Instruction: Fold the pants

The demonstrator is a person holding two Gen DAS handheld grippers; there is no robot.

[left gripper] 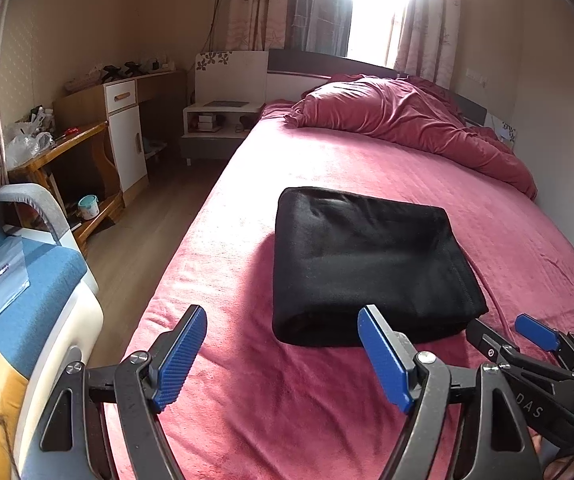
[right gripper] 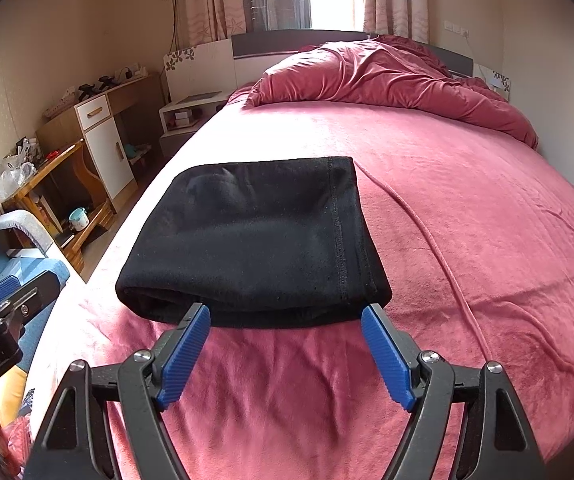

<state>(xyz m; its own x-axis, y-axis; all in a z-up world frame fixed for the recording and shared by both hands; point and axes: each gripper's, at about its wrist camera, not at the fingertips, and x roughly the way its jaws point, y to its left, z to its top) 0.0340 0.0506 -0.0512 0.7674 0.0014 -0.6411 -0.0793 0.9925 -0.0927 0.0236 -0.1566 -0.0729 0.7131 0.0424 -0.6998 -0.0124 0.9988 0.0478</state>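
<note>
Black pants [left gripper: 367, 264] [right gripper: 255, 240] lie folded into a thick rectangle on the red bed sheet [left gripper: 327, 160] [right gripper: 467, 200]. My left gripper [left gripper: 283, 310] stands open just short of the bundle's near left edge, with only sheet between its blue pads. My right gripper [right gripper: 286, 312] is open too. Its fingertips reach the near folded edge of the pants but the pads do not press on it. In the left wrist view the right gripper [left gripper: 503, 328] shows at the bundle's near right corner. In the right wrist view the left gripper [right gripper: 3, 300] shows at the far left.
A crumpled red duvet [left gripper: 407, 120] [right gripper: 387, 76] is heaped at the head of the bed. The bed's left edge drops to a wooden floor [left gripper: 147, 240]. Beyond it stand a nightstand [left gripper: 219, 120], a cluttered wooden desk [left gripper: 59, 152] and a blue chair [left gripper: 27, 272]. A wall runs along the right.
</note>
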